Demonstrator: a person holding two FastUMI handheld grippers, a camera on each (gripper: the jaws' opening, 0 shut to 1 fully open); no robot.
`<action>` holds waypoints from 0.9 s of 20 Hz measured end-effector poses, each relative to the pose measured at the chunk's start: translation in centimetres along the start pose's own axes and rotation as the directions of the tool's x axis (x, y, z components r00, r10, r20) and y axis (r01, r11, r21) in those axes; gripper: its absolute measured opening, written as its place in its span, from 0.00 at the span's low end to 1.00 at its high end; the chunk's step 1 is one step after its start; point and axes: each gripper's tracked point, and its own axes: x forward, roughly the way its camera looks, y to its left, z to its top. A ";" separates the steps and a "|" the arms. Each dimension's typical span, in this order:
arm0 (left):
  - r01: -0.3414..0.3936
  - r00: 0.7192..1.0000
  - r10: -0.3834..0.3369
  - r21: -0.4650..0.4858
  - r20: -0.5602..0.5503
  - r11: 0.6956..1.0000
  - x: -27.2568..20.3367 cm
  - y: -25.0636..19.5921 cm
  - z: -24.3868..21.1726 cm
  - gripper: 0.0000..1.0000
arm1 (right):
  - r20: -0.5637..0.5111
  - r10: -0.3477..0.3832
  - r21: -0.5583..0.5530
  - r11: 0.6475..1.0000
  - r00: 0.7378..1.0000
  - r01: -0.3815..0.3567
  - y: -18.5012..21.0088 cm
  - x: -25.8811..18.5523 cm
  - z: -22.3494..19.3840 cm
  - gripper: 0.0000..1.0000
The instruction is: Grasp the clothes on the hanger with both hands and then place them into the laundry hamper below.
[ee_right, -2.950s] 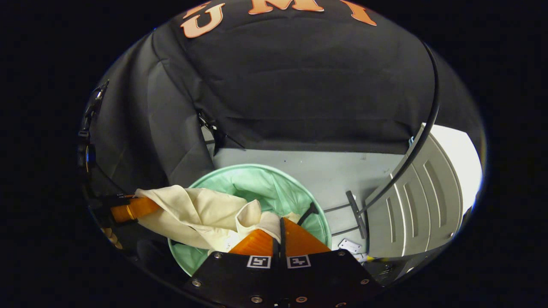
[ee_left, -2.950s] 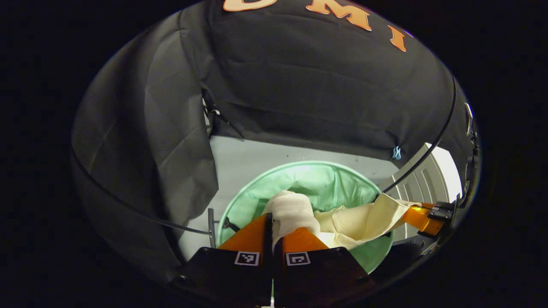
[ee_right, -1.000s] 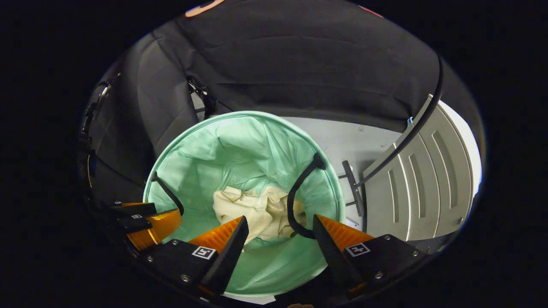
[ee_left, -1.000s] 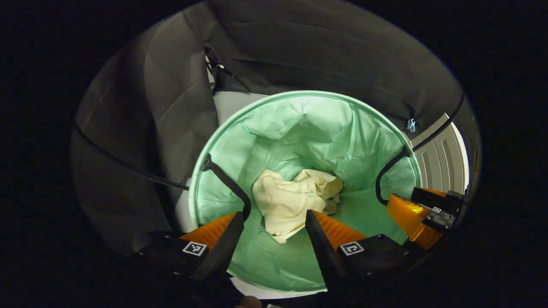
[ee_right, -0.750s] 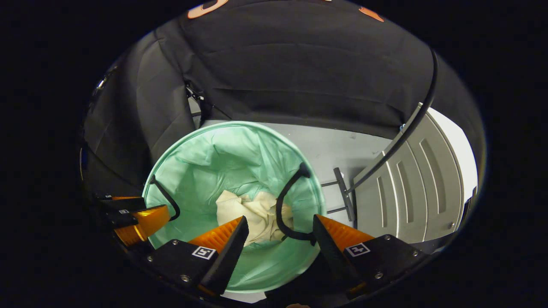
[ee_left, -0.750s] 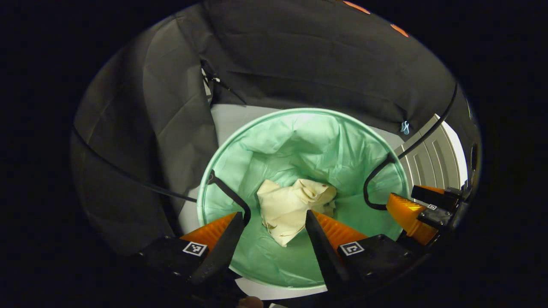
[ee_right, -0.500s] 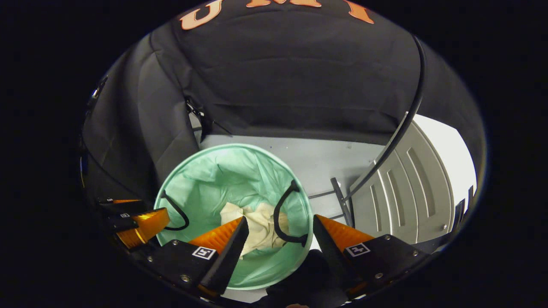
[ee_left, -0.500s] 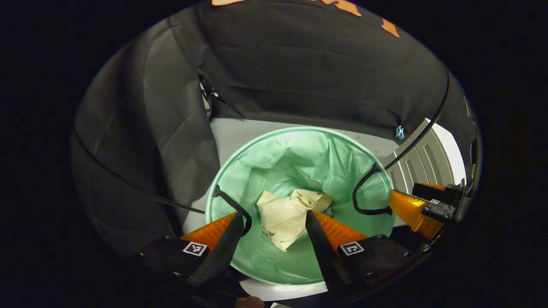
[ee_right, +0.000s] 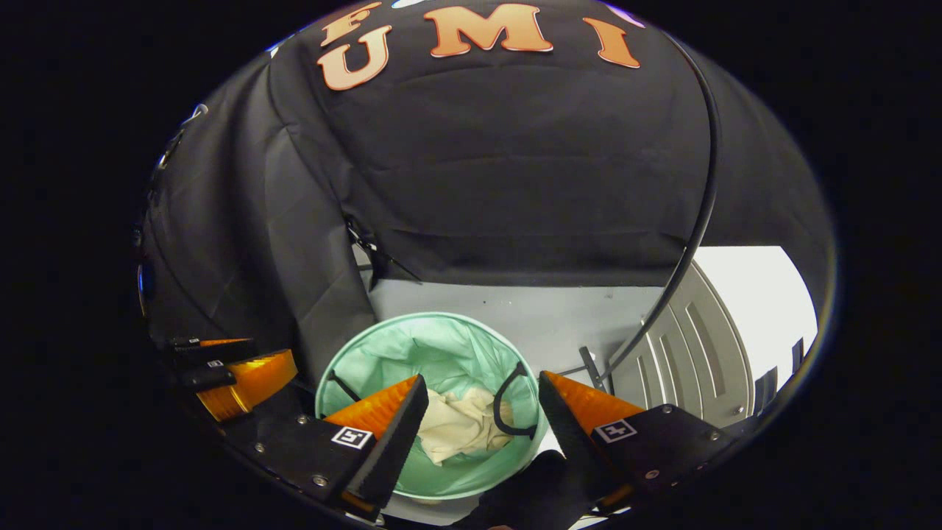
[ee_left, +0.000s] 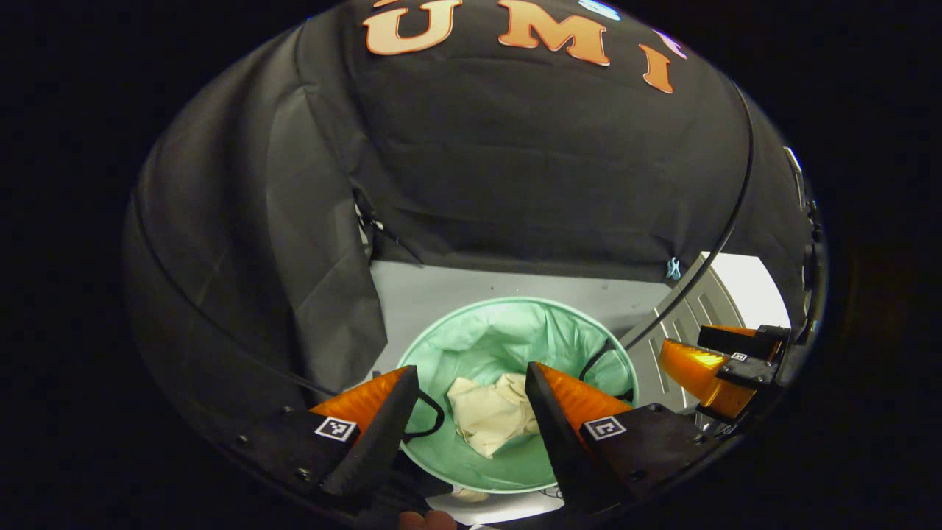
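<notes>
clothes lie in the hamper, both grippers empty above it

left gripper view: the left gripper (ee_left: 467, 383) hangs above a round green laundry hamper (ee_left: 471, 335) that stands on a pale grey floor (ee_left: 441, 291). its jaws are spread wide and hold nothing. between the two fingers, far below, a crumpled cream garment (ee_left: 491, 414) lies at the bottom of the hamper, apart from both fingers. two black handle loops (ee_left: 430, 416) sit at the hamper's rim, one on each side. at the right edge of this view the right gripper (ee_left: 717, 364) shows, off to the side of the hamper; from here it is not possible to tell how its jaws stand. a grey ribbed panel (ee_left: 673, 331) stands beside the hamper, and a thin black cable (ee_left: 725, 221) curves down toward it.

right gripper view: the right gripper (ee_right: 482, 394) also hangs above the hamper (ee_right: 383, 353), jaws wide apart and empty. the cream garment (ee_right: 462, 425) rests inside the hamper, seen between the fingers and touching neither. the left gripper (ee_right: 235, 372) shows at the left edge, beside the hamper's rim. the ribbed panel (ee_right: 695, 331) stands to the right.

judging by this, the placing looks done: the garment is inside the hamper and both grippers have let go. no hanger can be seen, so whether more clothes wait cannot be told.
</notes>
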 end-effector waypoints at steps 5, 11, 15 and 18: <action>0.020 0.994 -0.016 -0.039 0.109 0.999 -3.1 1.2 4.8 0.96 | 0.086 0.007 -0.008 1.000 0.996 -0.006 0.7 -3.1 4.7 0.94; 0.052 0.968 -0.034 -0.066 0.249 0.997 -8.1 2.7 11.0 0.98 | 0.231 0.013 -0.031 1.000 0.973 -0.006 1.7 -8.5 12.2 0.94; 0.078 0.920 -0.035 -0.095 0.390 0.992 -13.1 4.3 16.1 0.99 | 0.343 0.019 -0.045 0.999 0.939 -0.004 1.9 -13.6 17.2 0.94; 0.041 0.891 0.000 -0.082 0.454 0.996 -16.2 6.6 18.3 1.00 | 0.418 0.025 -0.060 0.998 0.908 0.000 1.7 -16.9 20.4 0.94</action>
